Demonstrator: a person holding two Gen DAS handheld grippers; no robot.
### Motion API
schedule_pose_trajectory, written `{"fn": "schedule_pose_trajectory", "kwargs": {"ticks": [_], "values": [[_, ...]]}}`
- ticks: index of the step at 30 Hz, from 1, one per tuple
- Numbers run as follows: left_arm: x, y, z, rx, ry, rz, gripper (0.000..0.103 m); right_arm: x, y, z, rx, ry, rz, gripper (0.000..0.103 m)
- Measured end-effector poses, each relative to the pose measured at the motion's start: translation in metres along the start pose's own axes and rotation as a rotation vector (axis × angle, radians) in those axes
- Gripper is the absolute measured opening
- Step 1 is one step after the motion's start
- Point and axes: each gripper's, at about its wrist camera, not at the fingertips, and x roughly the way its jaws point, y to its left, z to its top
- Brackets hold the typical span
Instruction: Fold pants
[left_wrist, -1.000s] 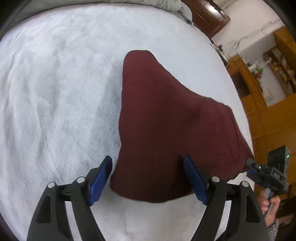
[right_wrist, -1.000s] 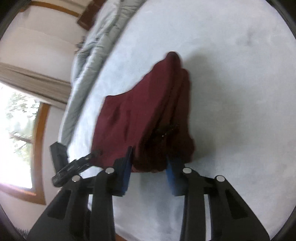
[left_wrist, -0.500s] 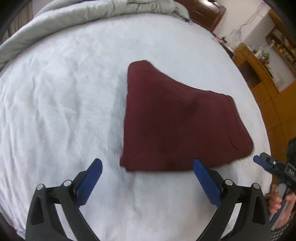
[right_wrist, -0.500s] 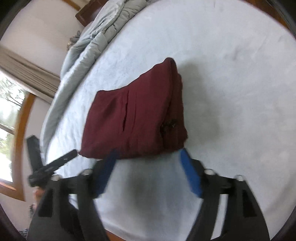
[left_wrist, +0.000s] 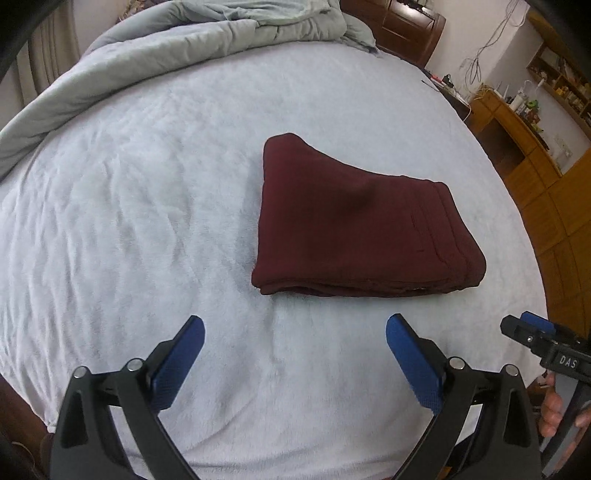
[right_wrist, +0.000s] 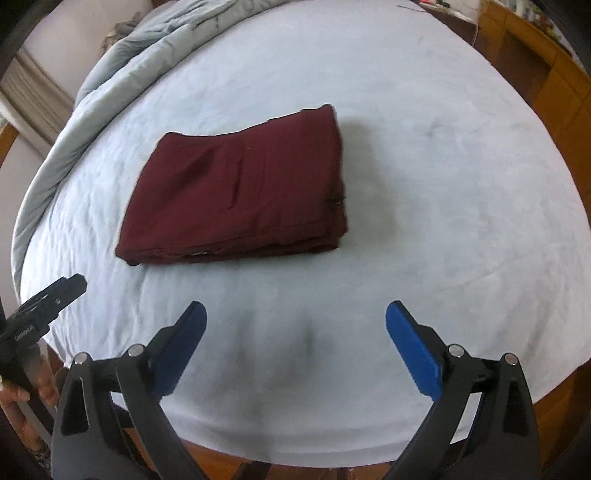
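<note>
Where grey duvet (left_wrist: 155, 48) bunches, pants (left_wrist: 354, 225) rest folded.

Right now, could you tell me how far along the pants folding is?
The folding looks done: the maroon pants lie as a compact stacked bundle on the white blanket. Nothing is in hand; the left gripper and right gripper are both open, short of the fabric. Little seems left.
</note>
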Motion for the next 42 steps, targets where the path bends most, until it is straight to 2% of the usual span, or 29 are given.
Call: {"fn": "schedule_pose_trajectory", "kwargs": {"ticks": [7, 17, 25, 42], "values": [[-0.014, -0.005, -0.007, 0.027, -0.010, 0.012, 0.099, -0.012, 0.007, -0.013, 0.025, -0.029, -0.047, 0.097], [-0.016, -0.012, -0.009, 0.033, -0.009, 0.032, 0.099, -0.020, 0.013, -0.016, 0.032, -0.051, -0.069, 0.097], [-0.019, -0.017, -0.010, 0.063, -0.019, 0.063, 0.099, -0.024, 0.017, -0.016, 0.037, -0.044, -0.074, 0.097], [-0.016, -0.014, -0.008, 0.056, -0.022, 0.080, 0.099, -0.015, 0.021, -0.014, 0.041, -0.031, -0.085, 0.097]]}}
